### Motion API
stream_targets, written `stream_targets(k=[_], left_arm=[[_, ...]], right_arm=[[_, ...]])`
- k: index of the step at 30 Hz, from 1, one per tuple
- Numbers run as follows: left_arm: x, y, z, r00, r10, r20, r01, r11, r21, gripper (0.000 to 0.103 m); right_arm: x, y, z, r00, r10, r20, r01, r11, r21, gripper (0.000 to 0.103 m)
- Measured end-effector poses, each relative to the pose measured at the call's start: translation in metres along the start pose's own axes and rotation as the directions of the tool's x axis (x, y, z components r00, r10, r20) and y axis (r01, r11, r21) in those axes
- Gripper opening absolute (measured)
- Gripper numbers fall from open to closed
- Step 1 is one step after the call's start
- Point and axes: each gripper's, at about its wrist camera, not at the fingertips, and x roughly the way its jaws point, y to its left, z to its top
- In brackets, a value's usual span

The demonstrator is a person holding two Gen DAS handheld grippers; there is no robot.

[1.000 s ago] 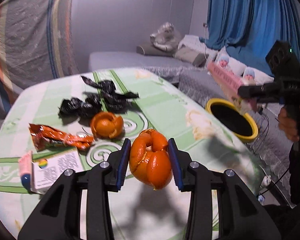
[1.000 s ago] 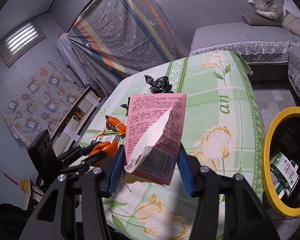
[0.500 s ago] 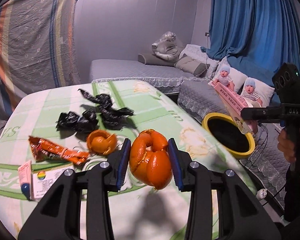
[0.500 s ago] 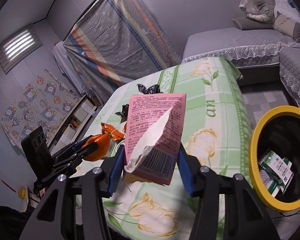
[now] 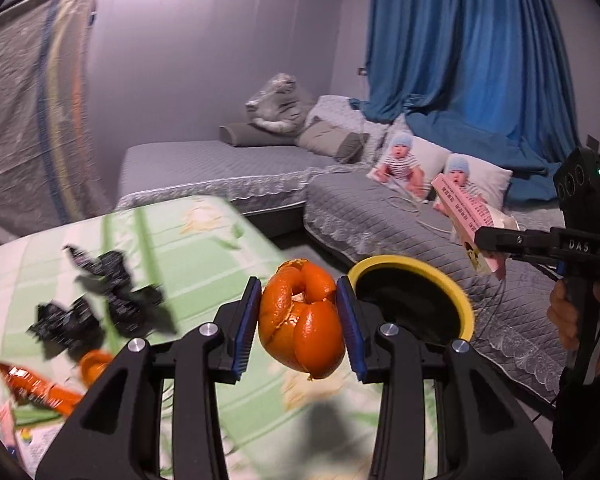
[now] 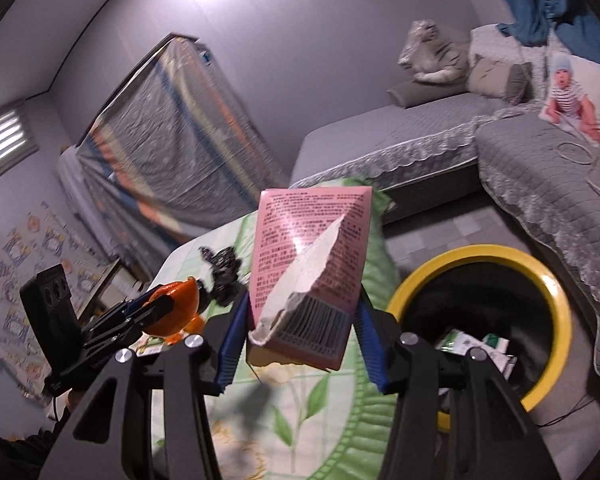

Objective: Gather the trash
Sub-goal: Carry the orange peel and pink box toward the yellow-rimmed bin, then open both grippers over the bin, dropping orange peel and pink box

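My left gripper (image 5: 300, 324) is shut on an orange peel (image 5: 302, 320) and holds it above the table near its right edge. The yellow-rimmed bin (image 5: 412, 304) stands just beyond the peel. My right gripper (image 6: 300, 320) is shut on a torn pink carton (image 6: 312, 272), held in the air left of the bin (image 6: 484, 320). White and green packaging lies inside the bin. In the left wrist view the pink carton (image 5: 464, 216) hangs above and right of the bin. The orange peel (image 6: 176, 308) also shows in the right wrist view.
On the green floral tablecloth (image 5: 204, 248) lie crumpled black wrappers (image 5: 100, 300), another orange peel (image 5: 94, 364), an orange snack wrapper (image 5: 36, 388) and a small box at the left edge. A grey sofa (image 5: 400, 208) with pillows stands behind the bin.
Both grippers have moved toward the bin with their loads. The bin now sits closer in both views, and the left view has swung right, away from the table's trash.
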Motion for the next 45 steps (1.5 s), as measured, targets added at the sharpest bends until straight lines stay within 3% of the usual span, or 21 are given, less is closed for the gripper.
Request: stream_targets(k=[10,17,26,35,37,42,45], left_arm=[[0.079,-0.062,0.021,0.989,-0.136,-0.064,0.14,0.989,0.056,0.037],[0.129,-0.096,0.021,0.975,-0.19,-0.115,0.199,0.977,0.078,0.037],[0.188,-0.123,0.009,0.96,-0.196,-0.201,0.212,0.975,0.06,0.037],[0.217,-0.128,-0.005,0.94,-0.214,-0.264,0.227,0.974,0.017,0.039],[0.216,-0.128,-0.005,0.944,-0.207,-0.257,0.218,0.976,0.015,0.044],[0.209,-0.116,-0.002,0.956,-0.199,-0.217,0.195,0.98,-0.039,0.073],[0.201,-0.105,0.001,0.965,-0.182,-0.191,0.172,0.983,-0.067,0.077]], right_arm=[[-0.006,-0.068,-0.01,0.982,-0.186,0.037,0.18,0.976,0.125,0.048],[0.007,-0.109,-0.02,0.974,-0.227,-0.003,0.224,0.956,0.19,0.048],[0.026,-0.152,-0.035,0.971,-0.233,-0.062,0.241,0.934,0.266,0.049],[0.037,-0.181,-0.042,0.966,-0.234,-0.108,0.256,0.908,0.33,0.052],[0.035,-0.184,-0.043,0.965,-0.242,-0.098,0.261,0.901,0.348,0.055],[0.025,-0.194,-0.042,0.951,-0.301,-0.076,0.307,0.875,0.374,0.063],[0.017,-0.198,-0.043,0.947,-0.316,-0.059,0.313,0.864,0.394,0.063]])
